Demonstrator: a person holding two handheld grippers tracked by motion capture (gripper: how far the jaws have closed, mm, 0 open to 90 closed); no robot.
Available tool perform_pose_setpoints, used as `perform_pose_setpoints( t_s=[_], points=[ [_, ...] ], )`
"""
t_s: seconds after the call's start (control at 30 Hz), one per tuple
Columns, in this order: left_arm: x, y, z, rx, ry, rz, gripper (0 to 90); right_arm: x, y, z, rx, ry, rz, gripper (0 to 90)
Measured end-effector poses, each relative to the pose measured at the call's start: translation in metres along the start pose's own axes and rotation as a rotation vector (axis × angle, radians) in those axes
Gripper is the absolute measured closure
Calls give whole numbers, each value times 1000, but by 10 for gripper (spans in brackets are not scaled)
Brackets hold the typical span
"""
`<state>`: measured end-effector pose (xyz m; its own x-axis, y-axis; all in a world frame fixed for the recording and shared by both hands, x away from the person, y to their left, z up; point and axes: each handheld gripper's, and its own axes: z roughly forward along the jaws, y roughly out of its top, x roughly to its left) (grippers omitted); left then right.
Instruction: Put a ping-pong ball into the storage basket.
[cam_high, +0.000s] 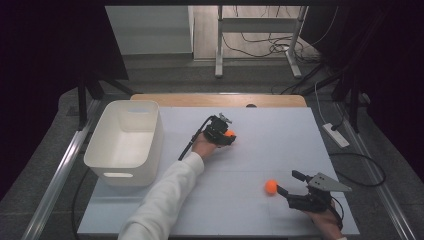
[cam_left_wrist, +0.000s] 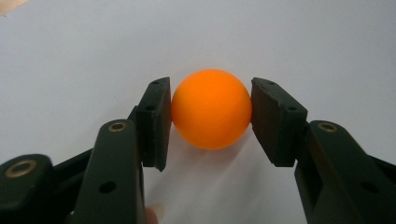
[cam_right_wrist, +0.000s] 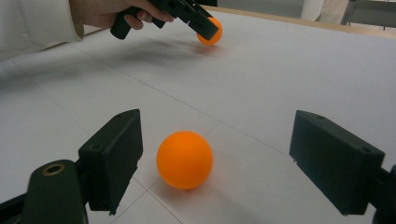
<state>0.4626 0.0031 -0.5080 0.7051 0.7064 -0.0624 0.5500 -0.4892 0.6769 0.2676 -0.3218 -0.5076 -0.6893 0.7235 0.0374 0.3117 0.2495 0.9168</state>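
Right tongs (cam_high: 286, 183) gape around one orange ball (cam_high: 270, 186); left tongs (cam_high: 229, 137) pinch another ball (cam_left_wrist: 211, 108).

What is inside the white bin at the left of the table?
The white bin shows a bare white floor and inner walls in the high view; no ball lies there. Its near wall covers a small strip of the floor, so that part cannot be checked.

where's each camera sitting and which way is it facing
High view: above the person's side, looking forward and down on the table, white bin, both forearms and grippers.
Left gripper view: on the left gripper, looking along its jaws shut on an orange ball.
Right gripper view: on the right gripper, open jaws flanking a second orange ball, facing the left hand.
Shared: both balls show in the high and right gripper views.
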Motion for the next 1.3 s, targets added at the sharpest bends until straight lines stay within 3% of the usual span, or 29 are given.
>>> perform_pose_setpoints(
  t_s=[0.93,1.3],
  points=[
    [-12,-10,-66,-129,-37,31,505,1,1,0,-4,-4,-8,177],
    [-16,-15,-79,-145,-29,59,505,2,1,0,2,-4,-11,177]
  ],
)
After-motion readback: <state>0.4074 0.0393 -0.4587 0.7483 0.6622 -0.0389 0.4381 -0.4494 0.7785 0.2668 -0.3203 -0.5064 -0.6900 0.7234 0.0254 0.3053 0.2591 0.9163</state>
